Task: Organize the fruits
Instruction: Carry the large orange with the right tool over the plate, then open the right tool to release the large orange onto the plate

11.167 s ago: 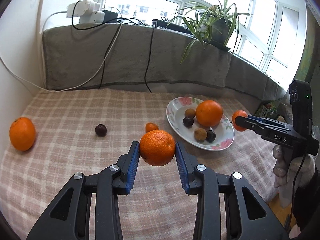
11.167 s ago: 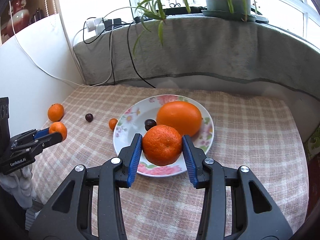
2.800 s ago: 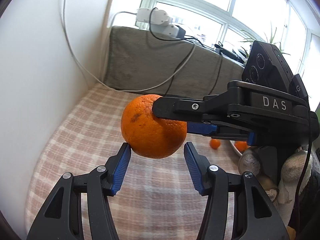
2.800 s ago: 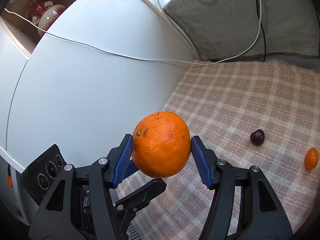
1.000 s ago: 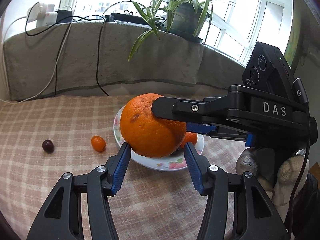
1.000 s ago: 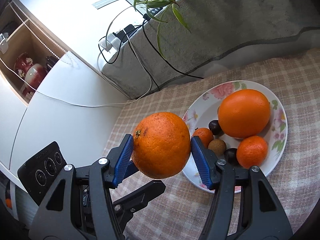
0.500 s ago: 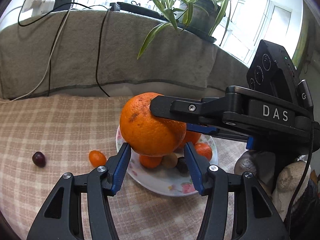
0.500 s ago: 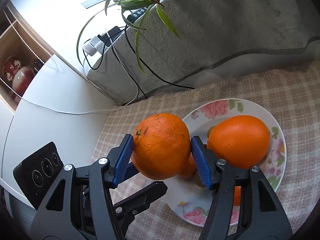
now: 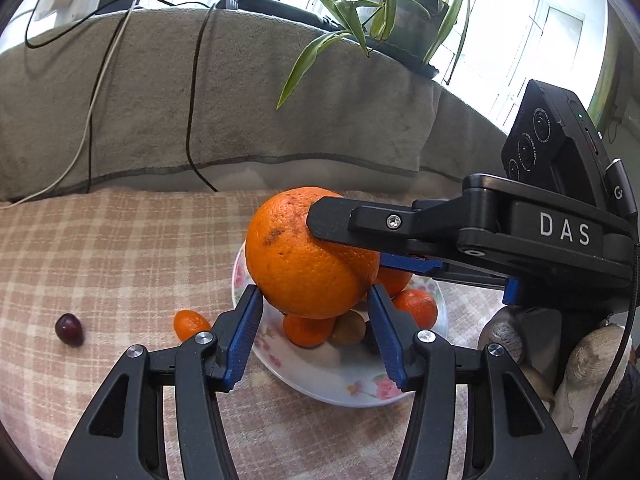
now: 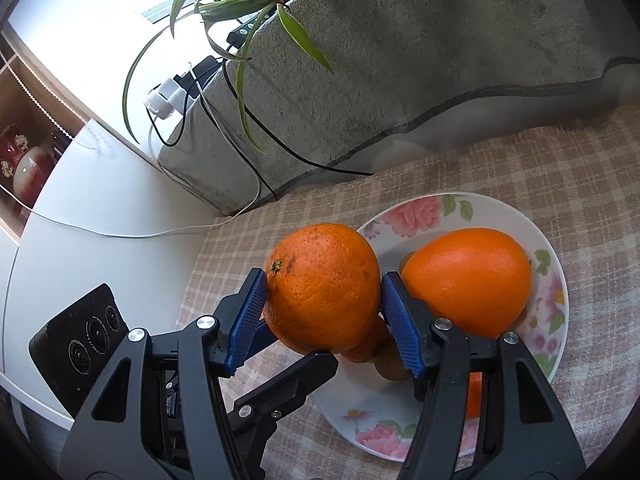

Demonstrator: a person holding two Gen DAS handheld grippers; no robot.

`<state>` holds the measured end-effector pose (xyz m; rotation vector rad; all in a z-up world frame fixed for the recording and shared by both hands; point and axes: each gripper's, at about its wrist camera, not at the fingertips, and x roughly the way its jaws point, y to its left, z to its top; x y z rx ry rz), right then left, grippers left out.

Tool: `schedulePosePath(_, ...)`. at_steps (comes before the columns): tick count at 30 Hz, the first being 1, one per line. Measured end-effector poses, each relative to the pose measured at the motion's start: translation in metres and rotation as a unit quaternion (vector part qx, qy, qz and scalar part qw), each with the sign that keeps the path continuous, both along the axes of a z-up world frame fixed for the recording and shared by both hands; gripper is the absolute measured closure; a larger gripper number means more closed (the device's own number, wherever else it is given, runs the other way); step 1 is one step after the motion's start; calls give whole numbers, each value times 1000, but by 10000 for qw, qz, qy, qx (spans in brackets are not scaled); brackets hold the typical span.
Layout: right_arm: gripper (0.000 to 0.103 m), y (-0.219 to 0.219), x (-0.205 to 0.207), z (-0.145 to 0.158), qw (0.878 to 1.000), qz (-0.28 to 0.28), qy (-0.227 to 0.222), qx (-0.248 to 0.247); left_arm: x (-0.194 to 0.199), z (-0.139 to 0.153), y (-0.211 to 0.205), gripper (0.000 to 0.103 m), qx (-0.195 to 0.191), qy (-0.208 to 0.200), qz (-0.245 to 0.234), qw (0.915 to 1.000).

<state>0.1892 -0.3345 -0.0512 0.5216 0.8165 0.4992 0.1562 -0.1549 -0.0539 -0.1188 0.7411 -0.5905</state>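
Pitted, matt peel with brown scuffs on the held orange (image 9: 308,256); smoother, faintly shiny skin on the orange (image 10: 468,276) behind it. Glossy glazed plate (image 9: 360,388), likely ceramic, with printed pink flowers. Woven checked cloth (image 9: 112,256), soft and matt. Grey fleecy blanket (image 9: 240,92), napped and dull. Matt black plastic gripper arms, ribbed blue pads (image 10: 250,316), bright metal screws (image 9: 394,221). Shiny dark cherry (image 9: 69,329). Knitted glove (image 9: 592,356), coarse.
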Motion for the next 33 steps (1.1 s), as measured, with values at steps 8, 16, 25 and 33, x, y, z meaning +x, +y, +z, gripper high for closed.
schedulePosePath(8, 39, -4, -5, -2, 9999, -85, 49, 76, -8, 5, 2, 50, 57, -189, -4, 9998)
schedulePosePath(16, 39, -8, -25, 15, 9991, -142, -358, -166, -17, 14, 3, 50, 71, -318, -42, 9995)
schedulePosePath(25, 30, -9, -42, 18, 9981, -240, -525, -229, -28, 19, 13, 49, 108, -403, 43, 9991)
schedulePosePath(33, 22, -9, -55, 22, 9962, -351, -717, -336, -36, 20, 22, 40, 193, -473, 104, 9986)
